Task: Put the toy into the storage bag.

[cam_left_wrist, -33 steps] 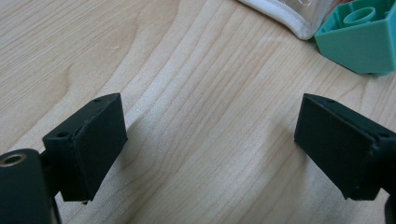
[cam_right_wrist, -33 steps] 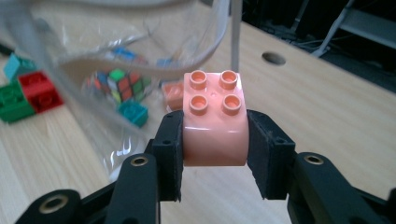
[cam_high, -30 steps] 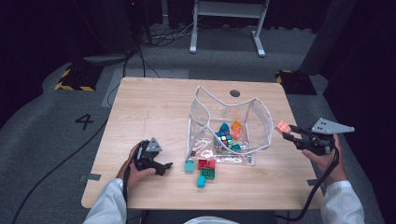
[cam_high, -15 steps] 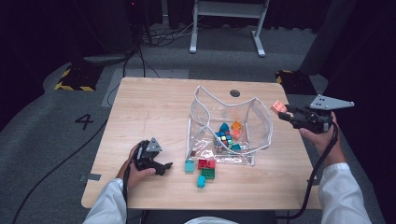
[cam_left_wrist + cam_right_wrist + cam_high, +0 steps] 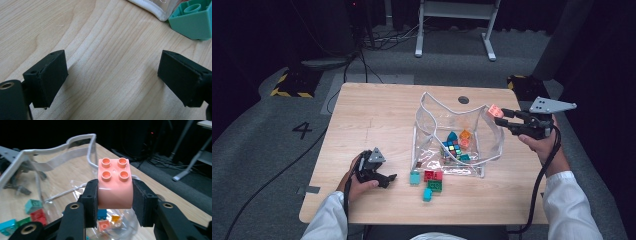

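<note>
Right hand-held gripper (image 5: pixel 501 116) has come up and in toward the clear bag (image 5: pixel 455 136) since a second ago; it was out past the bag's right side, now it sits at the bag's upper right rim. Its jaws are clamped on a pink block (image 5: pixel 494 111), studs up, one pad on each side (image 5: pixel 115 185). The block hangs over the right edge of the bag's open mouth, off the tabletop (image 5: pixel 377 120). Inside the bag: a colourful cube (image 5: pixel 451 149) plus a few teal and orange blocks. Left hand-held gripper (image 5: pixel 387 179) hasn't shifted, resting low on the tabletop near the front left, jaws spread wide with bare wood between them (image 5: pixel 112 75). Just right of it, in front of the bag, a teal block (image 5: pixel 414 177), red block (image 5: pixel 431 175), green block (image 5: pixel 435 185) and a small teal one (image 5: pixel 427 194) lie loose.
</note>
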A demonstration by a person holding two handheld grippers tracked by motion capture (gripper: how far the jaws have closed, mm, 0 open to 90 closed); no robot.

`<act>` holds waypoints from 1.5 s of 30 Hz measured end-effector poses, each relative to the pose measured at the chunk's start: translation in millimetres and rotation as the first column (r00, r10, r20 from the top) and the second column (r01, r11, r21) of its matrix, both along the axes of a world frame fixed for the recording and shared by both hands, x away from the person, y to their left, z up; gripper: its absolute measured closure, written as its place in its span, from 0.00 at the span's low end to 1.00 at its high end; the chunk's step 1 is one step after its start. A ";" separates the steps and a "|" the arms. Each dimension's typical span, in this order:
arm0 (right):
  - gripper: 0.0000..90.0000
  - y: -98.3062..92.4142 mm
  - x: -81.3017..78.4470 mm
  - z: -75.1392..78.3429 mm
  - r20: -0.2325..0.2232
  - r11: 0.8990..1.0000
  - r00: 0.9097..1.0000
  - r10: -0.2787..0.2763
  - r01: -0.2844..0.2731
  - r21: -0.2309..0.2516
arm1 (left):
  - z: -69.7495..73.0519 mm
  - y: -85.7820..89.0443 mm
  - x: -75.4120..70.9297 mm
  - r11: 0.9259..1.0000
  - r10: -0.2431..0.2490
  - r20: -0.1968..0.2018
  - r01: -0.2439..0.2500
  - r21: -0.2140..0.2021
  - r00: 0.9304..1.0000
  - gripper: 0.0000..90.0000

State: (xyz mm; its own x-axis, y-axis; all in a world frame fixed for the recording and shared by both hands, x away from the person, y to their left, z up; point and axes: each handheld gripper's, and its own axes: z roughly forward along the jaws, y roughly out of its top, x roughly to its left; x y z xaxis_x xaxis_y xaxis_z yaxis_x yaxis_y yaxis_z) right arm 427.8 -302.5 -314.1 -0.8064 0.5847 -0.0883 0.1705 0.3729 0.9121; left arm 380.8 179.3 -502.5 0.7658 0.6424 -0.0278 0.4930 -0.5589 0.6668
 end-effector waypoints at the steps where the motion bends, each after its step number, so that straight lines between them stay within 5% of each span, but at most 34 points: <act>1: 0.66 4.6 -1.3 0.3 -0.004 1.000 1.000 0.009 -0.009 -0.001 | 0.1 0.0 -0.1 1.000 0.000 -0.001 0.000 0.001 1.000 0.10; 6: 0.66 24.1 -2.1 0.3 -0.017 0.997 0.997 0.076 -0.076 -0.019 | 0.0 0.0 0.0 1.000 0.000 0.000 0.000 0.000 1.000 0.10; 11: 0.66 45.6 -0.2 -2.9 -0.026 0.986 0.990 0.136 -0.138 -0.095 | 0.0 0.0 0.0 1.000 0.000 0.000 0.000 0.000 1.000 0.10; 18: 0.66 75.6 5.8 -12.5 -0.085 0.952 0.977 0.194 -0.208 -0.225 | 0.1 0.0 -0.2 1.000 0.001 -0.001 -0.001 0.001 1.000 0.10; 22: 0.66 88.9 11.9 -15.4 -0.135 0.926 0.971 0.195 -0.228 -0.302 | 0.1 -0.1 -0.1 1.000 0.001 -0.001 -0.001 0.000 1.000 0.10; 26: 0.66 98.8 18.2 -19.0 -0.175 0.888 0.968 0.178 -0.235 -0.395 | 0.1 0.0 -0.1 1.000 0.000 0.000 0.000 0.001 1.000 0.10; 29: 0.66 101.0 22.5 -21.1 -0.193 0.871 0.968 0.161 -0.231 -0.433 | 0.0 0.0 0.0 1.000 0.000 0.000 0.000 -0.001 1.000 0.10; 32: 0.66 103.8 26.4 -25.8 -0.228 0.841 0.965 0.129 -0.228 -0.491 | 0.0 0.0 -0.1 1.000 0.001 0.000 -0.001 0.000 1.000 0.10; 38: 0.66 102.3 27.6 -33.5 -0.256 0.763 0.964 0.071 -0.218 -0.609 | 0.1 0.0 -0.1 1.000 0.000 -0.001 0.000 0.001 1.000 0.10; 42: 0.66 90.1 25.5 -33.8 -0.259 0.747 0.965 0.040 -0.201 -0.634 | 0.0 0.0 0.0 1.000 0.001 0.000 -0.001 0.000 1.000 0.10; 45: 0.66 78.9 24.5 -29.5 -0.244 0.757 0.969 0.030 -0.182 -0.628 | 0.0 0.0 0.0 1.000 0.001 0.000 -0.001 0.000 1.000 0.10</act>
